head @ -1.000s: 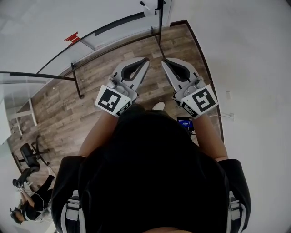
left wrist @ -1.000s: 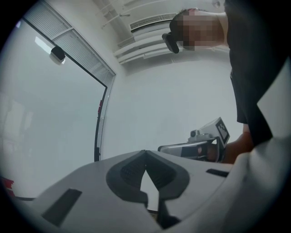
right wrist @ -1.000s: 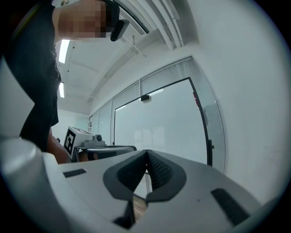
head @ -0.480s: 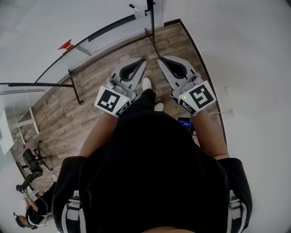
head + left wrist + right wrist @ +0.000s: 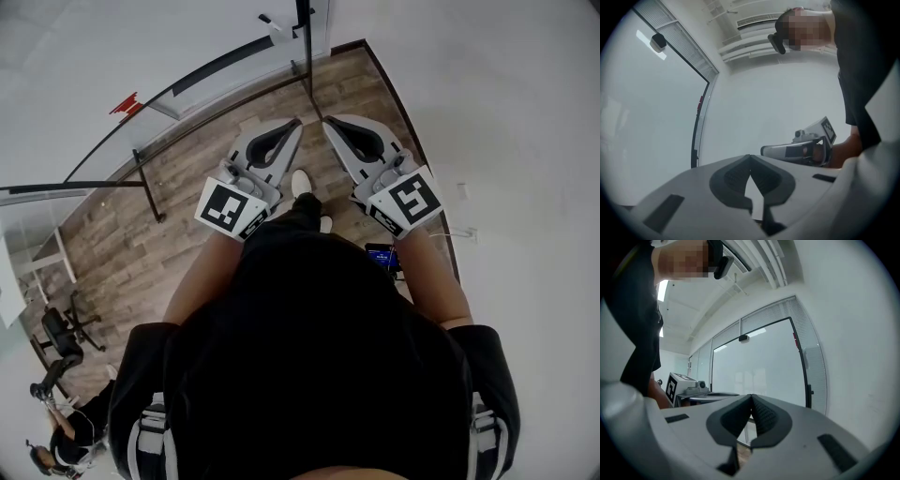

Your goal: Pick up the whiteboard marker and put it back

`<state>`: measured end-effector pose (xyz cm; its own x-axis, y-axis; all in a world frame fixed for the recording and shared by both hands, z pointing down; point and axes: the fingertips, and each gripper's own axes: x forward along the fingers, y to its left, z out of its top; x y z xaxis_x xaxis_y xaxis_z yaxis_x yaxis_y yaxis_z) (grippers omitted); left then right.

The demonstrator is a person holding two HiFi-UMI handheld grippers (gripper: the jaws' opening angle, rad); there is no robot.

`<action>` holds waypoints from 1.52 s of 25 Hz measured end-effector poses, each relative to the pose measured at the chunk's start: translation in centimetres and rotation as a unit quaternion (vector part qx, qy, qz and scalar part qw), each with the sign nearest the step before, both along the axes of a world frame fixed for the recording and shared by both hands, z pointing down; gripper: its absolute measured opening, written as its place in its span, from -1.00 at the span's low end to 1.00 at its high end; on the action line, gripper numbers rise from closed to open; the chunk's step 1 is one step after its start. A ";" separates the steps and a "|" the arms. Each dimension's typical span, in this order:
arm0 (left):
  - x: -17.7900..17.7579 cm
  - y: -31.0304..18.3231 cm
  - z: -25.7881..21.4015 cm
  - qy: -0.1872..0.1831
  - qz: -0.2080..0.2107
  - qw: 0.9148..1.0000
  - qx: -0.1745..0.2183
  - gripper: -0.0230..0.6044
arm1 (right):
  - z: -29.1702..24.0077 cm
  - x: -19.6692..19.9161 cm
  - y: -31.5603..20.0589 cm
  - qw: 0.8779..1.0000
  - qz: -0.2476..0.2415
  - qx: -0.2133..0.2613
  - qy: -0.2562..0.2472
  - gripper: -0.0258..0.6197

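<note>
No whiteboard marker shows in any view. In the head view my left gripper and my right gripper are held side by side in front of the person's body, pointing level over the wooden floor. Both are shut with nothing between the jaws. The left gripper view shows the left gripper with its tips meeting against a plain white wall, and the right gripper's body off to its right. The right gripper view shows the right gripper with its tips touching, facing a glass wall.
A black-framed glass partition runs across the far side of the floor. A white wall borders the floor on the right. The person's white shoe steps ahead. An office chair and another person are at the lower left.
The person has walked forward: the glass partition and floor have shifted in the head view, and a shoe has come forward between the grippers. Both grippers stay shut and side by side.
</note>
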<state>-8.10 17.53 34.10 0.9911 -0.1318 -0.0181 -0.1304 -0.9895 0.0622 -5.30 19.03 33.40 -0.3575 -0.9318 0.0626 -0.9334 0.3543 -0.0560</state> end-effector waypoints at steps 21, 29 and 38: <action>6.3 -9.4 1.4 0.003 0.011 1.000 -0.012 -0.91 | 1.9 5.9 -9.2 1.000 0.003 -0.022 0.005 -0.94; 8.2 -13.7 1.1 0.016 0.007 1.000 -0.007 -0.91 | 1.8 8.0 -13.4 1.000 0.002 -0.023 0.014 -0.94; 9.1 -17.3 1.6 0.014 0.015 1.000 -0.015 -0.91 | 2.5 8.4 -17.2 0.999 0.000 -0.032 0.018 -0.94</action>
